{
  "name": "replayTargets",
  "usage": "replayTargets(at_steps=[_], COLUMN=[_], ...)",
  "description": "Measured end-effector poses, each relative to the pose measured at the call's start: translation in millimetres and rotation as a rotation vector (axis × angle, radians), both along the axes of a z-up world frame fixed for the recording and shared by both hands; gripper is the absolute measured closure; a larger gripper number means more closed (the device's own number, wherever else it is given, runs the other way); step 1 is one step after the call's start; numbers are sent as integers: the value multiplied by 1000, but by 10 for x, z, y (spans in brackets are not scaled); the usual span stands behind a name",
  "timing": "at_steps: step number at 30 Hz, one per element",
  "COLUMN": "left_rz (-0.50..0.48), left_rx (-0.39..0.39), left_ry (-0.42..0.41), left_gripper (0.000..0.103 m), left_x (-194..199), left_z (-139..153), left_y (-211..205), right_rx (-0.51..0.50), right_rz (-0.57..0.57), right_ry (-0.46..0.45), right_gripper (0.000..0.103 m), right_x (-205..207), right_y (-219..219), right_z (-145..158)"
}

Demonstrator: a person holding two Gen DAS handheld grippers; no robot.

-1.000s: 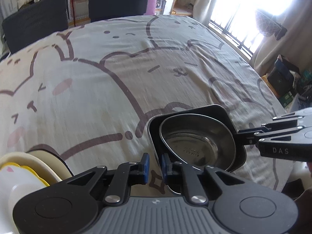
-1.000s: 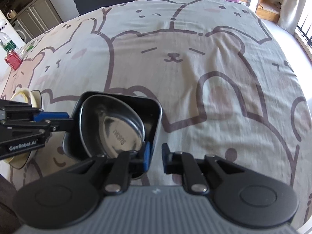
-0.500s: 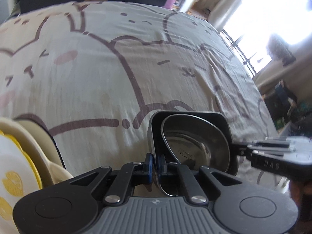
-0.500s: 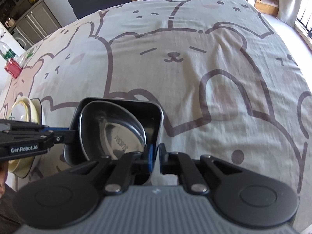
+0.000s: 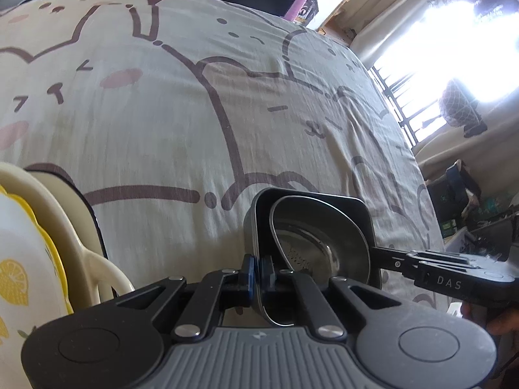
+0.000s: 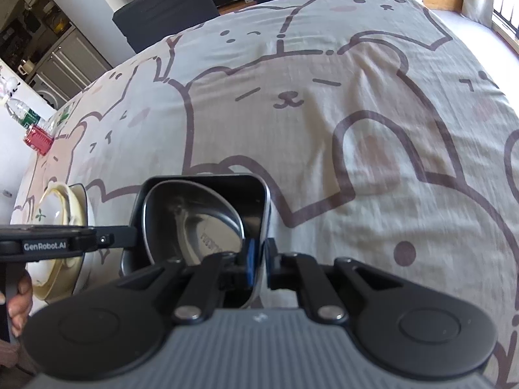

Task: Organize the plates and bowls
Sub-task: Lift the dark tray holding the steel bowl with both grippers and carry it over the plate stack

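Partly hidden behind left hand-held gripper (image 5: 258,270): steel bowl's (image 5: 321,227) near rim.

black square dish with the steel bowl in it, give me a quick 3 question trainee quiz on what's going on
1. True or false: the shiny steel bowl sits inside the black square dish.
2. Which gripper pinches the dish's rim: A left gripper only, B right gripper only, C both?
3. What covers the table?

Key: 1 true. 2 C. 3 a cream tablecloth with cartoon bears.
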State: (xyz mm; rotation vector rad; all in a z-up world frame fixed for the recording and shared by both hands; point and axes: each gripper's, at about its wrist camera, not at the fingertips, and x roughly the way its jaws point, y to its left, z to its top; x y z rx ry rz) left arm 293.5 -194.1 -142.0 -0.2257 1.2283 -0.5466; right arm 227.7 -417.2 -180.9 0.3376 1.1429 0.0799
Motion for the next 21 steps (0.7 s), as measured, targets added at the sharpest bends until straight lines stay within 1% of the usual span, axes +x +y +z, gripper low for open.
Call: replayTargets(at_steps=[6,12,16,21], left_rz=[15,47,40,45], left_rx=[-3,-24,-26,-56], left_ry=[-9,26,20,2], left_gripper=[99,99,99,99], left_x=[-43,-58,-86,-95], left_z=[-8,-24,-9,52], left_y=[12,66,60,88], right_rx=[28,19,19,25], right_rz=[-29,-25,-26,-32], right_ry=[12,12,13,4], right_gripper=[95,95,95,95], right_x=[17,24,18,-12], right_y=[-25,2,3,-12], right_z=[-18,-6,-2,26])
